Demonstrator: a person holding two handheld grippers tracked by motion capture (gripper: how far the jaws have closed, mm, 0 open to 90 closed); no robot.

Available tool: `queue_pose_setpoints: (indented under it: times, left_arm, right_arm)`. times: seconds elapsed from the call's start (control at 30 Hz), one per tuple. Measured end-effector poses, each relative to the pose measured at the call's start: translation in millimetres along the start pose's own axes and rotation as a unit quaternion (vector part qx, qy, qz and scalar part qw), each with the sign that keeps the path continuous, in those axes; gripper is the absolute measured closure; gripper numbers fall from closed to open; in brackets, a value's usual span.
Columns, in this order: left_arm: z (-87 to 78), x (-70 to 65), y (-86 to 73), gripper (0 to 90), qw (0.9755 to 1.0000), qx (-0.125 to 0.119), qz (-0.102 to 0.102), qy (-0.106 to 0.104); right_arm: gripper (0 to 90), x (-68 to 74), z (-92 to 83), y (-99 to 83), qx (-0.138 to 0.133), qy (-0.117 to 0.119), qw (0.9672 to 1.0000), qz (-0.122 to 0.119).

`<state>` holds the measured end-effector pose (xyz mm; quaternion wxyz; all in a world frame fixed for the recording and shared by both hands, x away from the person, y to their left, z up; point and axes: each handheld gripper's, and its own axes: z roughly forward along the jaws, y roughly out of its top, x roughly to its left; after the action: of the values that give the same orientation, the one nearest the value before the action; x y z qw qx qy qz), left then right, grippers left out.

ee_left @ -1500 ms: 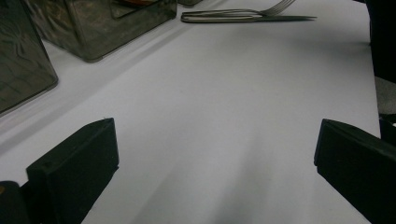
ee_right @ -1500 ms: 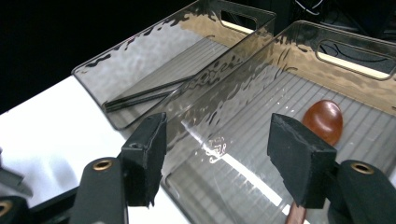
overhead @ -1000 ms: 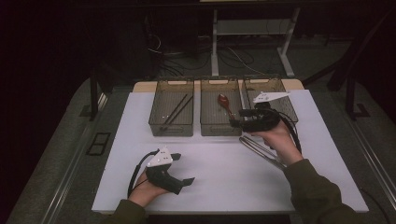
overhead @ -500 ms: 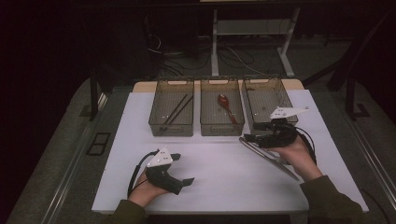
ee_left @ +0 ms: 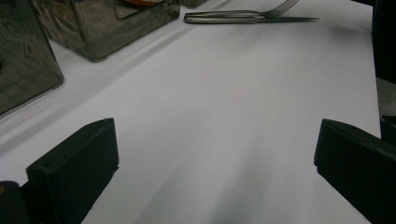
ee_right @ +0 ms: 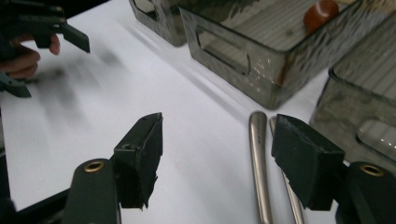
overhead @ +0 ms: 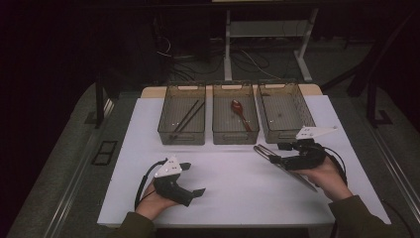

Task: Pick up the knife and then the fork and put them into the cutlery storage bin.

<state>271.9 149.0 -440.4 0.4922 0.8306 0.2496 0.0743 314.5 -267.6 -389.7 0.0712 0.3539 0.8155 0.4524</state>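
A metal fork and knife point(overhead: 265, 151) lie side by side on the white table top point(overhead: 233, 178), in front of the right-hand tray. My right gripper point(overhead: 278, 153) hovers low over them, jaws open. In the right gripper view point(ee_right: 219, 140) the two metal handles point(ee_right: 259, 158) lie between the jaws, close to the right one, with no pad touching them. My left gripper point(overhead: 194, 178) rests near the front edge, open wide and holding nothing point(ee_left: 215, 154); the fork and knife point(ee_left: 247, 17) show far ahead of it.
Three clear trays stand in a row at the back. The left tray point(overhead: 181, 136) holds dark chopsticks point(overhead: 187, 116), the middle tray point(overhead: 235, 136) a red spoon point(overhead: 239, 111), and the right tray point(overhead: 285, 134) looks bare. The table's right edge lies just past my right hand.
My right gripper has come away from the trays, moving toward the near right and down to the fork and knife. Its jaws stayed open. The left gripper has not moved.
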Motion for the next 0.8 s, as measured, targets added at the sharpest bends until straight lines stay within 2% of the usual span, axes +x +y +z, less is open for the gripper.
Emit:
queue_pose_setpoints:
  times: [0.27, 0.47, 0.6, 0.8]
  left_arm:
    - [-0.2, -0.2, 0.0, 0.0, 1.0, 0.004, 0.001, 0.002]
    - [0.0, 0.3, -0.4, 0.0, 1.0, 0.002, -0.001, 0.002]
    - [0.0, 0.3, -0.4, 0.0, 1.0, 0.004, 0.001, 0.002]
    - [0.3, 0.3, -0.4, 0.0, 1.0, 0.007, 0.002, 0.003]
  right_arm:
    - [34.3, -7.6, -2.4, -12.4, 0.024, -0.017, 0.9996, 0.004]
    - [38.5, -12.4, -0.8, -13.4, 0.047, -0.013, 0.9988, -0.004]
    - [40.2, -16.1, 1.7, -12.9, 0.058, -0.012, 0.9983, 0.0]
    - [41.1, -22.2, 7.2, -9.9, 0.1, -0.011, 0.9949, 0.001]
